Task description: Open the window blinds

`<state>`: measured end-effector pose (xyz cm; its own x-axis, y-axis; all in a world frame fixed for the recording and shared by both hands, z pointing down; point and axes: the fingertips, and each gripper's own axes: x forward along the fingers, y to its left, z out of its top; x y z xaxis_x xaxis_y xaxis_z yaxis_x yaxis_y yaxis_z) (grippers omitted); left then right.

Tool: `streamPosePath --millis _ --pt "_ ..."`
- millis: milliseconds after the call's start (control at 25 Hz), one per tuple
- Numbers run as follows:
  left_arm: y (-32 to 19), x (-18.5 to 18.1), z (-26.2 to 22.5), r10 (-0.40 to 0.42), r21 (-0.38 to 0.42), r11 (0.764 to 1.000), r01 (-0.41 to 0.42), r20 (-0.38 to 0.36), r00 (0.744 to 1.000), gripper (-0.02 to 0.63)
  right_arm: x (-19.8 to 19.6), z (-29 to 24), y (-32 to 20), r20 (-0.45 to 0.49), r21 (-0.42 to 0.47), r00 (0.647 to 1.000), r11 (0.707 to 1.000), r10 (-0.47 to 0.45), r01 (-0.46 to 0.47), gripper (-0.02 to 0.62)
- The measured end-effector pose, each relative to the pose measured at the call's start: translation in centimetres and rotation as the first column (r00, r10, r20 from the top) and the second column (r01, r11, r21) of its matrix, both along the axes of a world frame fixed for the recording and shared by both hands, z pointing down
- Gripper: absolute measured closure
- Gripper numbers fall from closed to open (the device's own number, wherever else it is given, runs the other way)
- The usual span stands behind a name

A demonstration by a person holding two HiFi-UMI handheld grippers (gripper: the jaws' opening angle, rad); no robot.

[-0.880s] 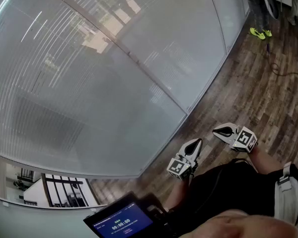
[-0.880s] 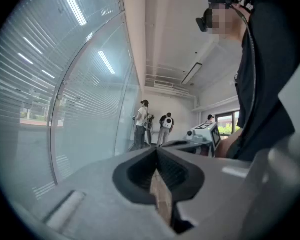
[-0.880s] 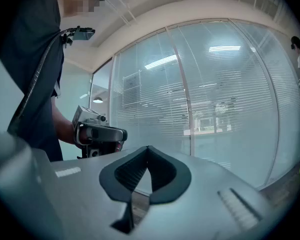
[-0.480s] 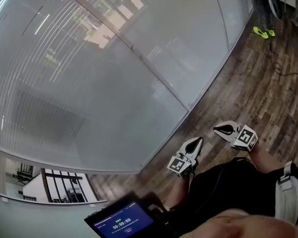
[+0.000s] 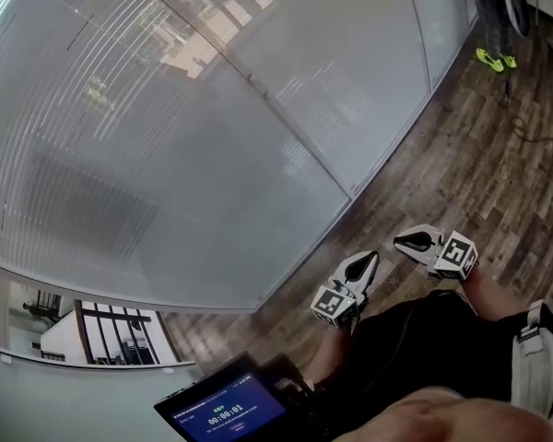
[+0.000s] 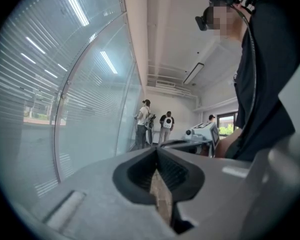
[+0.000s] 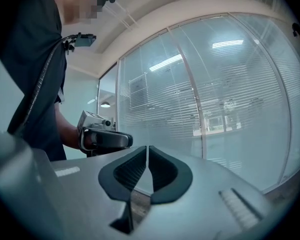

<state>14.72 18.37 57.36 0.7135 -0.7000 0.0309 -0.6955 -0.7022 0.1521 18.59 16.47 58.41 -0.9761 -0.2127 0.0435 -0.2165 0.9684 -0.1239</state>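
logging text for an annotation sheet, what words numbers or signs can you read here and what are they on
"00:00:01": on the blue screen at the bottom of the head view, as best it reads.
Smaller lines above and below that timer: too small to read.
Left gripper and right gripper: their marker cubes bear only black-and-white square patterns, no letters.
Nothing else readable in any view.

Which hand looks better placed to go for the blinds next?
Probably the left: the left gripper sits nearer the blinds than the right gripper. Both have fingers shut and empty.
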Motion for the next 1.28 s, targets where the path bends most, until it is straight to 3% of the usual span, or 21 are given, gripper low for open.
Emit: streamPosePath --millis 720,1280 --pt "2.8 -1.9 1.3 -0.067 -0.034 0.997 0.066 -0.004 0.998 0.604 -1.7 1.5 2.4 -0.013 -0.039 0.998 0.997 -0.067 0.067 0.589" --pt "3.0 -2.5 0.6 -0.061 -0.029 0.998 0.061 0.008 0.998 0.604 -2.1 1.6 2.2 -0.010 -0.042 0.999 0.998 -0.046 0.046 0.589"
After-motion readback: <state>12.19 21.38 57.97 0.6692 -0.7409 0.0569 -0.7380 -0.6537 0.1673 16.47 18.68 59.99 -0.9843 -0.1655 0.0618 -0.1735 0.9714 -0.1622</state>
